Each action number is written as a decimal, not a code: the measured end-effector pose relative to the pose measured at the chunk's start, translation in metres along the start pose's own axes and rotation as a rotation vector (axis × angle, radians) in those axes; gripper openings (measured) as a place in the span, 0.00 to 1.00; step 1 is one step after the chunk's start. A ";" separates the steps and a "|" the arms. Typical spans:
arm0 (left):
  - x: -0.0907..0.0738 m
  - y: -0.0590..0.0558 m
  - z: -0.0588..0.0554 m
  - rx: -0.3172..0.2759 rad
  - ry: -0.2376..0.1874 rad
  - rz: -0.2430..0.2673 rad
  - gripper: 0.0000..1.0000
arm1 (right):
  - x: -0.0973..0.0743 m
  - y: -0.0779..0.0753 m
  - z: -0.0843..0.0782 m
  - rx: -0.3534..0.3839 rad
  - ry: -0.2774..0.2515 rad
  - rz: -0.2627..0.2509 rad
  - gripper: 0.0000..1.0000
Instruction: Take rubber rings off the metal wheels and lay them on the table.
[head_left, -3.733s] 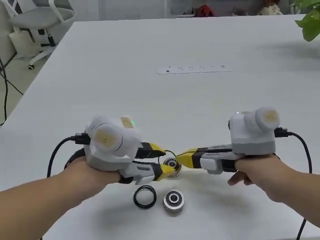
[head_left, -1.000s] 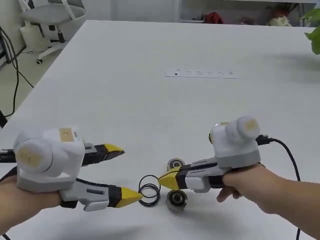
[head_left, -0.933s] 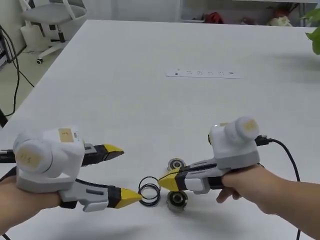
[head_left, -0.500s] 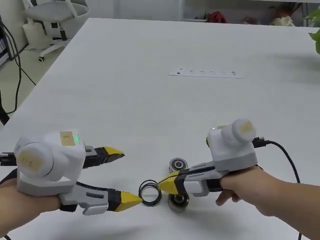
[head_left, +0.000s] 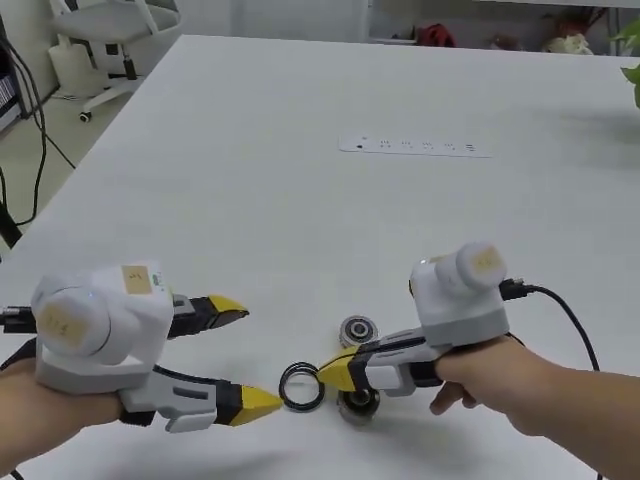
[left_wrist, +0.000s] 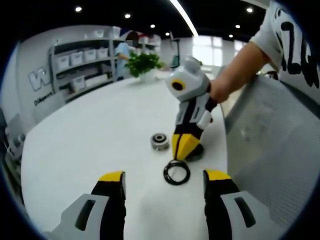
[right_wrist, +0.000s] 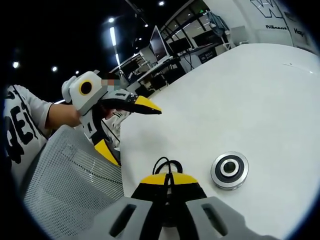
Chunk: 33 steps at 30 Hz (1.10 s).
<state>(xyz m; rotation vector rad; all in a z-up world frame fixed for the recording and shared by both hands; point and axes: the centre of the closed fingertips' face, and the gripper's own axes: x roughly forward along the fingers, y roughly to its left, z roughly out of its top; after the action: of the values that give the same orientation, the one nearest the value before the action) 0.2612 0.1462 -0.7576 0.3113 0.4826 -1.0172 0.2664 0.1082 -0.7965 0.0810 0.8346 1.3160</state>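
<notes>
Rings (head_left: 300, 386), two black loops overlapping, lie flat on the white table (head_left: 300, 200) at the bottom centre of the head view, right between the two grippers. The left gripper (head_left: 245, 353) sits in the lower left, jaws spread wide, one yellow tip up by the table and the other low, just left of the rings and not touching them. The right gripper (head_left: 330, 372) comes in from the lower right with its jaws pressed together, the yellow point right at the rings' right edge; whether it nips the rubber I cannot tell. One wheel (head_left: 357, 330) stands bare just above that point, and a second wheel (head_left: 358, 402) lies under the right gripper's jaws, partly covered. In the left gripper view the rings (left_wrist: 176, 172) lie at centre, just beyond the gap between its own open jaws, with the right gripper (left_wrist: 186, 146) pointing down at them and the wheel (left_wrist: 160, 141) to its left. In the right gripper view the rings (right_wrist: 167, 165) sit just past its closed tip (right_wrist: 167, 179), the wheel (right_wrist: 229, 170) off to the right, and the left gripper (right_wrist: 131, 131) gapes at upper left. A power strip (head_left: 415, 146) lies far up the table.
</notes>
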 end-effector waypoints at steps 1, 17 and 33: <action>0.000 0.000 0.000 0.001 0.001 0.000 0.64 | 0.000 -0.001 0.000 0.000 0.001 -0.002 0.01; 0.002 -0.002 0.003 0.007 0.007 -0.008 0.64 | -0.005 -0.003 0.003 -0.023 -0.010 -0.029 0.11; 0.000 0.001 0.014 0.024 -0.007 -0.002 0.65 | -0.029 -0.005 0.027 -0.024 -0.098 -0.057 0.18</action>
<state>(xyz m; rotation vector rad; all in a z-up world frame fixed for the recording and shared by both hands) 0.2650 0.1402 -0.7451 0.3286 0.4652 -1.0262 0.2854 0.0922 -0.7653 0.1013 0.7328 1.2585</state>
